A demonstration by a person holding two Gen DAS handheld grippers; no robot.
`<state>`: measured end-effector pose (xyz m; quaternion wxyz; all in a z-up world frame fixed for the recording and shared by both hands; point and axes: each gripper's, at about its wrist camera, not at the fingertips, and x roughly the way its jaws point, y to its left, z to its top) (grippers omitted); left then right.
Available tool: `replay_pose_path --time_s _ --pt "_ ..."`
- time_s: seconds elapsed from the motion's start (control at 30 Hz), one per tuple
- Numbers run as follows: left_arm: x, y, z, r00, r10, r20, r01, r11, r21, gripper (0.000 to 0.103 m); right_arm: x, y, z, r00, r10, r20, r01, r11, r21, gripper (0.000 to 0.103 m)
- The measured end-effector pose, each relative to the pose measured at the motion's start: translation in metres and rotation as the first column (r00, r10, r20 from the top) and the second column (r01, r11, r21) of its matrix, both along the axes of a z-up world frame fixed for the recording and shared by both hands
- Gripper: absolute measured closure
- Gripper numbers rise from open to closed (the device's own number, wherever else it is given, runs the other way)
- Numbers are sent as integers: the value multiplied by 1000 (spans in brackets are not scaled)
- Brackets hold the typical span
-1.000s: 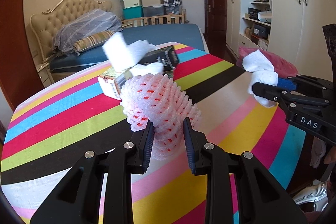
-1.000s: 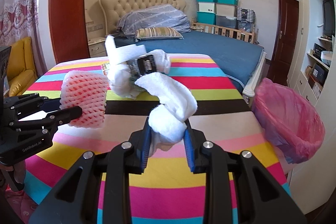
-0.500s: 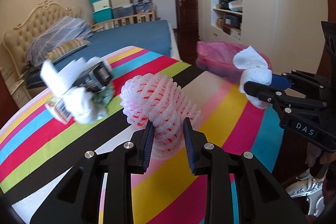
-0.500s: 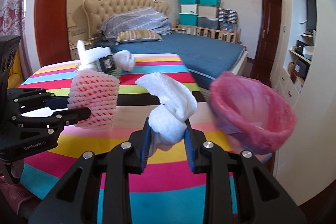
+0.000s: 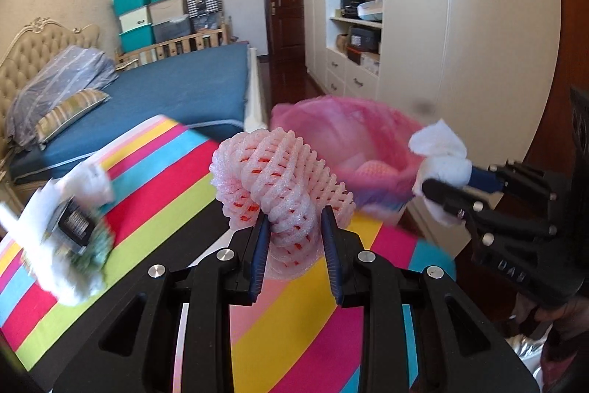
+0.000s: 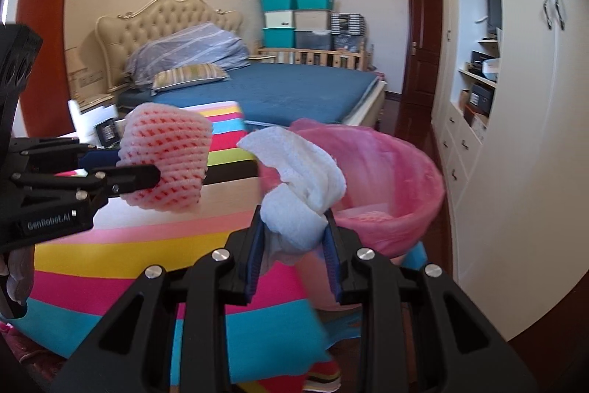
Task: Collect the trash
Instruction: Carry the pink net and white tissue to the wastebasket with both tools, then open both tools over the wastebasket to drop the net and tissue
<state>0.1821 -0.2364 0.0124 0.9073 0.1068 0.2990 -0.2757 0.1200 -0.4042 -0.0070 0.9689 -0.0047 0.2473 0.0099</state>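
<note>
My left gripper (image 5: 295, 238) is shut on a pink foam fruit net (image 5: 279, 179), held above the striped table's right end. The right wrist view shows that net (image 6: 165, 161) at the left, in the left gripper (image 6: 147, 177). My right gripper (image 6: 294, 242) is shut on a crumpled white tissue (image 6: 298, 186), right in front of the bin with a pink bag (image 6: 401, 179). In the left wrist view the tissue (image 5: 441, 161) and the right gripper (image 5: 438, 192) hang at the pink bag's (image 5: 342, 131) near rim. Pink trash lies inside the bag.
A pile of tissues and small boxes (image 5: 66, 227) stays on the striped tablecloth (image 5: 154, 194) at the left. Behind the table stands a blue bed (image 6: 276, 91). White cupboards (image 6: 522, 98) line the right wall, close behind the bin.
Both grippers have swung right across the table with their loads. The pink bin has come from the far right edge to just ahead of them. The pile of trash slid off to the left.
</note>
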Motion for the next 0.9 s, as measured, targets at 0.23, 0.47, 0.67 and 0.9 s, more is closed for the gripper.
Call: replay_pose_path --time_s 0.23,0.47,0.67,0.9 --pt "34 -45 7 998 -55 -11 54 998 -31 76 22 -42 -1 997 -74 8 74 997 22 74" --pt "72 -75 8 998 -52 -29 50 997 -54 76 51 -63 -4 995 -98 17 98 995 14 71" --pt "102 -87 10 999 -38 -34 36 997 -71 66 77 -69 -15 997 -81 17 82 997 -15 37" --pt "87 -46 18 996 82 43 -78 992 -104 14 53 -77 -19 995 -97 32 97 995 -6 30"
